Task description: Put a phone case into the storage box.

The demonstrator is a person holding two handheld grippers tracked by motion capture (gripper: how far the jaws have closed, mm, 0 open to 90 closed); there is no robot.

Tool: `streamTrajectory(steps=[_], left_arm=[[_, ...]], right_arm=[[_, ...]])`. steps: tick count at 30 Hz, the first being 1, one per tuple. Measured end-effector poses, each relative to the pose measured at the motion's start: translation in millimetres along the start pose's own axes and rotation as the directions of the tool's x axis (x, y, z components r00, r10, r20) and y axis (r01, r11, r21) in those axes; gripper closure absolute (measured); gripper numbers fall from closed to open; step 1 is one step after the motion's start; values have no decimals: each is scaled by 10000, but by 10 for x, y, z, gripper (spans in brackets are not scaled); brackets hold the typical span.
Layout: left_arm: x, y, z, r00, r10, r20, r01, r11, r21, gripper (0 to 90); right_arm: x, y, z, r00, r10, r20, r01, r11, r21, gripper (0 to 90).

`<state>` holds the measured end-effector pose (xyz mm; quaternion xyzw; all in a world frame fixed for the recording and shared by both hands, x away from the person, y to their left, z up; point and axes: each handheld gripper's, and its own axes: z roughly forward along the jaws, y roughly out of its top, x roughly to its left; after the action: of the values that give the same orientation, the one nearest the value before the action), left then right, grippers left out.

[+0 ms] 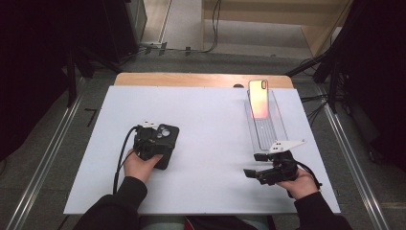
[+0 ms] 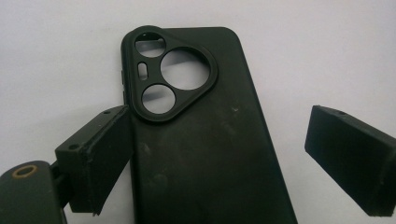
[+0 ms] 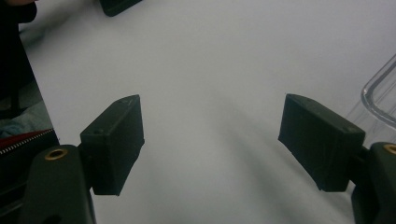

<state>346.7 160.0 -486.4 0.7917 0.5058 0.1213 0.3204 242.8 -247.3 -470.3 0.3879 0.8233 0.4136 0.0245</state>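
Note:
A black phone case (image 2: 205,154) with a rounded three-hole camera cutout lies flat, back up, on the white table top (image 1: 210,143). My left gripper (image 2: 219,121) is open and straddles it: the left jaw sits right at the case's left edge, the right jaw stands well clear of it. From above, the left gripper (image 1: 157,138) covers part of the case (image 1: 168,134) at the table's left. My right gripper (image 1: 255,164) rests near the front right, open, jaws pointing left. Only bare table lies between the jaws of the right gripper (image 3: 212,105).
A long clear plastic tray (image 1: 268,129) lies at the right, with a pink-orange phone (image 1: 258,98) leaning upright at its far end. The tray's corner (image 3: 380,95) is close to my right jaw. A wooden table edge (image 1: 191,79) runs behind.

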Motion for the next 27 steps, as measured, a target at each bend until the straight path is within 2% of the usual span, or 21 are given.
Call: streamTrajectory(steps=[3,6,9,16,18,23,27], left_arm=[[-9,-9,14,9996,125,-245,-121,9998,166,81],[-8,-28,45,9993,26,-374,-13,9994,344,81],[-20,-39,66,9988,184,-456,-162,9988,463,81],[-39,-73,85,9968,459,-662,-438,9985,325,83],[-57,-85,93,9952,582,-783,-560,9980,299,82],[-112,-108,118,9856,1084,-1295,-1043,9938,386,87],[-119,-117,121,9857,994,-1358,-962,9949,303,91]], right_arm=[[3,1,-6,10000,26,43,-26,10000,26,202],[0,2,-15,10000,47,79,-47,10000,-26,201],[1,2,-14,9999,63,83,-63,10000,-13,201],[4,3,-15,9999,63,104,-63,10000,-18,202],[4,3,-14,9999,51,103,-51,10000,-21,201],[9,3,-9,9999,21,118,-21,10000,-14,202],[8,4,-16,9999,44,157,-44,10000,-10,201]])
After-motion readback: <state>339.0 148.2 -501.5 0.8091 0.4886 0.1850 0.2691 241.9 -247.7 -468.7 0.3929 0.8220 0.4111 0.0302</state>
